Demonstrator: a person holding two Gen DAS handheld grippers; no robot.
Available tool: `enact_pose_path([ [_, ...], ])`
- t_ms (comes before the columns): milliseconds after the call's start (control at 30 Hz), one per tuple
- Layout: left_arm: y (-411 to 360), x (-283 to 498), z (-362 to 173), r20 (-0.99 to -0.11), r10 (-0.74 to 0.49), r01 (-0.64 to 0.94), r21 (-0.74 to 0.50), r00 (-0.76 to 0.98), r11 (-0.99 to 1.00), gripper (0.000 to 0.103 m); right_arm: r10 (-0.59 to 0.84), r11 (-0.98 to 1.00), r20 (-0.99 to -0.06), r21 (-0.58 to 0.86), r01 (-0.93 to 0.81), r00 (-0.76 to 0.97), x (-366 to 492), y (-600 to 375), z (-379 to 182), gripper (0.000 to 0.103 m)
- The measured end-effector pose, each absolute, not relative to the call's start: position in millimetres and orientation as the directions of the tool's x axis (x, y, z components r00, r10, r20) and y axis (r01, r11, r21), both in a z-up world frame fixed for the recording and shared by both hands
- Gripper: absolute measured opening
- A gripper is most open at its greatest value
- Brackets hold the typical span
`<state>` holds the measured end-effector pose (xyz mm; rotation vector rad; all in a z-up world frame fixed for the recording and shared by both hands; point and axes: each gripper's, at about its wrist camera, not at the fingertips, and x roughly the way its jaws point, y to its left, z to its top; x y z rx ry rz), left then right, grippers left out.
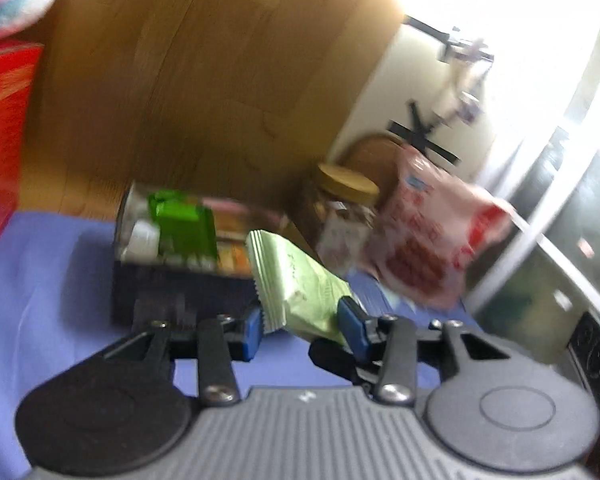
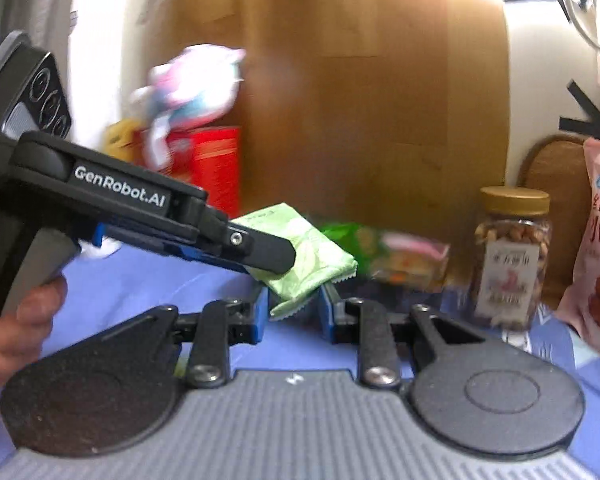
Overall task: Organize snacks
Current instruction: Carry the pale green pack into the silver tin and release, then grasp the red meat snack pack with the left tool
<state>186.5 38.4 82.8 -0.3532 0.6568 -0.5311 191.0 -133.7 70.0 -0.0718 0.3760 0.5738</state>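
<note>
A pale green snack packet (image 1: 300,284) is held off the blue tablecloth (image 1: 40,280), tilted. My left gripper (image 1: 304,328) is shut on its lower part, a blue pad on each side. In the right wrist view the same packet (image 2: 316,260) hangs in front of a dark tray. My right gripper (image 2: 294,314) is shut on its lower corner. The left gripper (image 2: 276,266) comes in from the left with its black finger lying across the packet. A dark tray (image 1: 172,288) behind it holds bright green packets (image 1: 180,224) and other wrapped snacks.
A nut jar (image 2: 508,256) with a gold lid and a pink snack bag (image 2: 596,240) stand at the right. At the left stands a red box (image 2: 216,168) with a pastel plush toy (image 2: 196,80) on top. A wooden board (image 1: 200,80) closes off the back. A person's hand (image 2: 20,320) holds the left gripper's handle.
</note>
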Motion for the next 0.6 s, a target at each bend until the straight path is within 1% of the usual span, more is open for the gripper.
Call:
enact_pose_path([
  [100, 31, 238, 75, -0.509, -0.567, 0.319, -0.495, 0.647, 0.808, 0.039, 0.483, 0.863, -0.393, 0.067, -0.500, 0.782, 237, -136, 66, 0.030],
  [200, 24, 271, 62, -0.531, -0.559, 0.297, -0.500, 0.636, 0.814, 0.039, 0.443, 0.883, -0.420, 0.051, -0.467, 0.792, 265, -137, 58, 0.031],
  [233, 20, 279, 58, -0.544, -0.547, 0.293, -0.486, 0.636, 0.823, 0.043, 0.428, 0.888, -0.432, 0.039, -0.458, 0.794, 273, -136, 54, 0.032],
  [267, 16, 284, 53, -0.560, -0.526, 0.286, -0.461, 0.640, 0.840, 0.049, 0.414, 0.893, -0.441, 0.030, -0.448, 0.796, 276, -136, 52, 0.032],
  [300, 13, 289, 49, -0.578, -0.500, 0.274, -0.436, 0.645, 0.857, 0.051, 0.397, 0.900, -0.448, 0.019, -0.435, 0.801, 279, -136, 49, 0.034],
  [333, 10, 291, 46, -0.592, -0.479, 0.267, -0.412, 0.648, 0.871, 0.053, 0.386, 0.905, -0.448, 0.013, -0.426, 0.807, 281, -136, 48, 0.035],
  [367, 8, 290, 44, -0.592, -0.470, 0.269, -0.398, 0.655, 0.877, 0.059, 0.384, 0.906, -0.448, 0.015, -0.423, 0.807, 281, -137, 48, 0.035],
  [400, 7, 289, 45, -0.593, -0.462, 0.267, -0.389, 0.660, 0.882, 0.060, 0.390, 0.906, -0.443, 0.027, -0.422, 0.807, 279, -140, 48, 0.035],
  [433, 8, 285, 47, -0.594, -0.454, 0.262, -0.384, 0.664, 0.885, 0.060, 0.394, 0.907, -0.436, 0.042, -0.420, 0.809, 274, -144, 49, 0.035],
  [533, 19, 259, 60, -0.557, -0.489, 0.289, -0.412, 0.671, 0.864, 0.060, 0.414, 0.903, -0.430, 0.082, -0.422, 0.803, 250, -157, 56, 0.035],
  [600, 32, 228, 66, -0.523, -0.544, 0.325, -0.455, 0.656, 0.829, 0.060, 0.482, 0.873, -0.437, 0.165, -0.459, 0.760, 227, -172, 57, 0.035],
])
